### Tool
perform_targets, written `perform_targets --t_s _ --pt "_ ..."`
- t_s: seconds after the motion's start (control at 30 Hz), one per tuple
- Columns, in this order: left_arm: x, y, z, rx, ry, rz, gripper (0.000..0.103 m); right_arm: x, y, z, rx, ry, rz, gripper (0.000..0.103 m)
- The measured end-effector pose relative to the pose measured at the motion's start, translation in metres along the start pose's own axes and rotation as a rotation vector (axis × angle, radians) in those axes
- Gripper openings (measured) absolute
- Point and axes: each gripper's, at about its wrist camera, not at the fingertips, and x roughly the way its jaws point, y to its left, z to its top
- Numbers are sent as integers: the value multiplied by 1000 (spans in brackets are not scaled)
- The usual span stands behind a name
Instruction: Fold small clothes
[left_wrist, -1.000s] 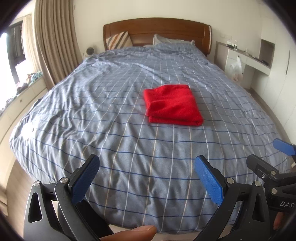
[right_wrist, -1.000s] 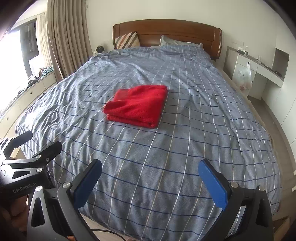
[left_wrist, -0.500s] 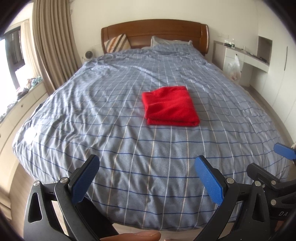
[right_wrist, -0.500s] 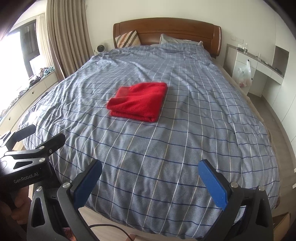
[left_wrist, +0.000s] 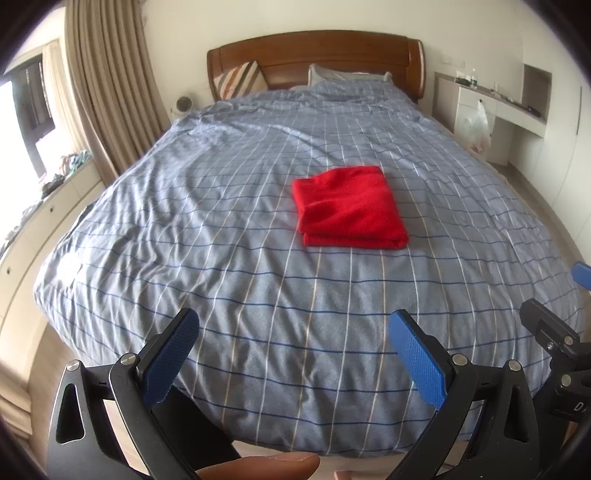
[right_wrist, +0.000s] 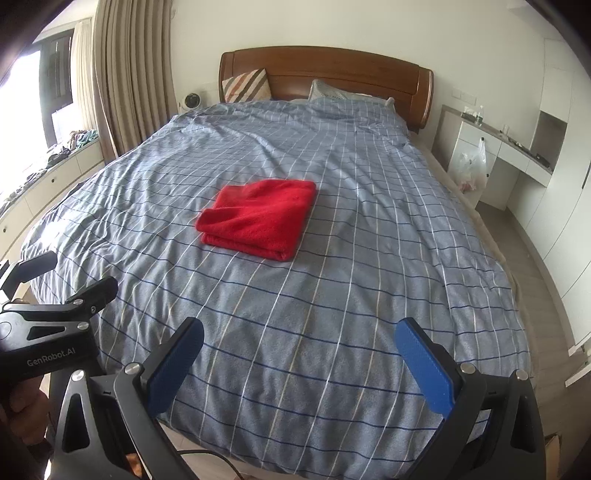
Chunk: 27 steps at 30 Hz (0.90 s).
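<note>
A large bed (left_wrist: 258, 258) fills the middle of the room, spread with a blue-grey checked cover (right_wrist: 332, 295). At 12 o'clock a brown wooden headboard (left_wrist: 314, 55) stands against a cream wall (right_wrist: 295, 26), with a striped pillow (left_wrist: 242, 79) and a grey pillow (right_wrist: 332, 92) before it. At 10 o'clock beige curtains (left_wrist: 107, 92) hang beside a bright window (right_wrist: 22, 96). At 2 o'clock a white built-in desk (right_wrist: 509, 155) carries a hanging plastic bag (left_wrist: 476, 125). Wood floor (right_wrist: 546, 295) runs along 3 o'clock.
</note>
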Motion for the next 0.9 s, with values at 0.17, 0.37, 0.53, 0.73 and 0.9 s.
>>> perform_targets --t_s 0.17,0.37,0.53,0.73,0.9 --pt "2 2 0 -9 8 1 103 2 1 2 -13 6 -28 102" --pt "1 2 1 -12 -2 7 103 7 2 -1 -15 30 -30 102" --pt "1 2 1 -11 1 4 103 6 2 0 -10 29 -31 102" --pt "-2 -4 3 0 -2 2 103 6 1 -1 -7 29 -33 102" --pt "-3 -8 4 7 -6 2 103 6 0 -1 -5 26 -32 102"
